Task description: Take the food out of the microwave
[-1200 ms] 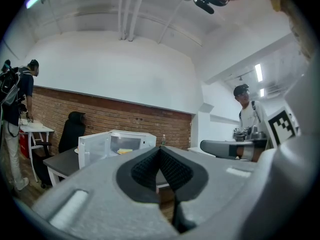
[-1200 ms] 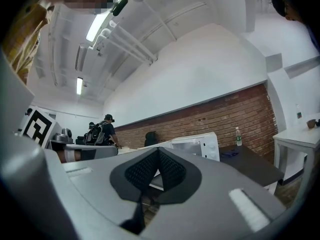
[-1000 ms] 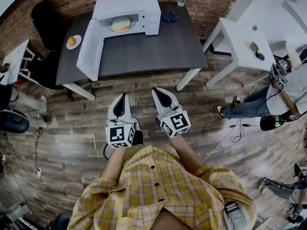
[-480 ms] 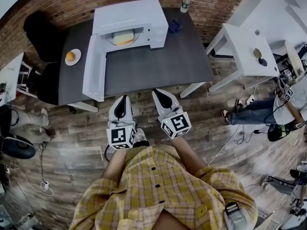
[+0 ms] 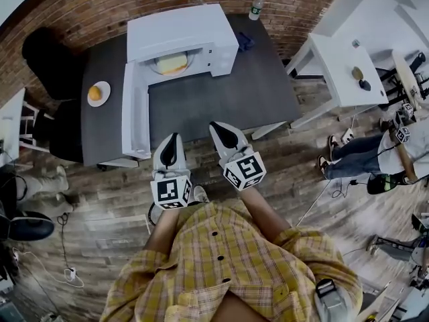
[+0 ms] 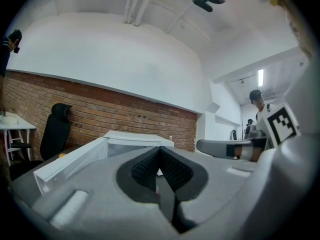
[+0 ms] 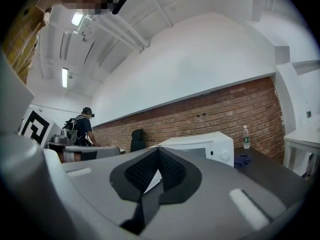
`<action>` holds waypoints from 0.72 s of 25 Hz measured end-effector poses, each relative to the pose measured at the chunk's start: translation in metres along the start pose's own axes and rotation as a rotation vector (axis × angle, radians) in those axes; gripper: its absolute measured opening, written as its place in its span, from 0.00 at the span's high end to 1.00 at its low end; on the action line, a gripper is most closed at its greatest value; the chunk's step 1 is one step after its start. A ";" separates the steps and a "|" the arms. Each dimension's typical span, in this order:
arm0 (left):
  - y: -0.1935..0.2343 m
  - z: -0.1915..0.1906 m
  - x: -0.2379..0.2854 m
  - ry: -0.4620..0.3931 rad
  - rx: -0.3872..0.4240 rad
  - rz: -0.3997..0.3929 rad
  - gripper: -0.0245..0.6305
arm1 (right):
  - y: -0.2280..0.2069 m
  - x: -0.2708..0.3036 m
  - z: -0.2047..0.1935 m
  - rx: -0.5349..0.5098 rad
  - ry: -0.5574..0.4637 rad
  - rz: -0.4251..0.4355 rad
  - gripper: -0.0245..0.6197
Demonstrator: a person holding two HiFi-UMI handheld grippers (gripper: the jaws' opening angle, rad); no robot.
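On the dark table [image 5: 228, 92] stands a white microwave [image 5: 181, 35] with its door [image 5: 136, 116] swung open to the left. Inside it a plate of yellowish food [image 5: 172, 63] shows. Both grippers hang level over the floor, just short of the table's near edge. My left gripper [image 5: 171, 138] is shut and empty, in line with the open door. My right gripper [image 5: 217, 127] is shut and empty too. In the left gripper view the jaws [image 6: 160, 151] meet in front of the microwave [image 6: 135, 140]. In the right gripper view the jaws [image 7: 158, 154] meet before the microwave [image 7: 205, 146].
A small plate with an orange item [image 5: 98, 93] lies at the table's left end. A water bottle [image 5: 255, 6] and a blue cloth [image 5: 244, 41] sit at the back right. A black chair [image 5: 47, 52], a white table [image 5: 338, 66] and a seated person [image 5: 375, 153] flank the table.
The person has walked toward the table, carrying both shut grippers forward. The table edge and the open microwave door now lie just ahead of the fingertips.
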State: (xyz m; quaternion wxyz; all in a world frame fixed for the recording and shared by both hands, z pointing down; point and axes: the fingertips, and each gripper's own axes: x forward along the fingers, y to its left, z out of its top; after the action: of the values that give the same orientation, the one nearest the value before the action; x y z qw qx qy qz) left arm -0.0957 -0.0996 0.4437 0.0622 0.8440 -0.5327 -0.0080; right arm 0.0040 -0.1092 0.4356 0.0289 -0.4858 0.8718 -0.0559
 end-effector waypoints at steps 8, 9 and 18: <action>0.026 0.000 0.026 0.012 -0.014 -0.009 0.96 | -0.006 0.040 -0.002 0.016 0.012 -0.005 0.95; 0.028 0.000 0.029 0.014 -0.014 -0.010 0.96 | -0.007 0.044 -0.001 0.018 0.013 -0.005 0.95; 0.036 -0.004 0.055 0.035 -0.021 -0.005 0.96 | -0.026 0.063 -0.005 0.039 0.033 -0.013 0.95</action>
State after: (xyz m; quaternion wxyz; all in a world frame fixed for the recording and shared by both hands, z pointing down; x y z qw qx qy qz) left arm -0.1043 -0.1645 0.4543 0.0801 0.8446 -0.5294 0.0011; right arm -0.0077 -0.1757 0.4440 0.0239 -0.4899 0.8677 -0.0811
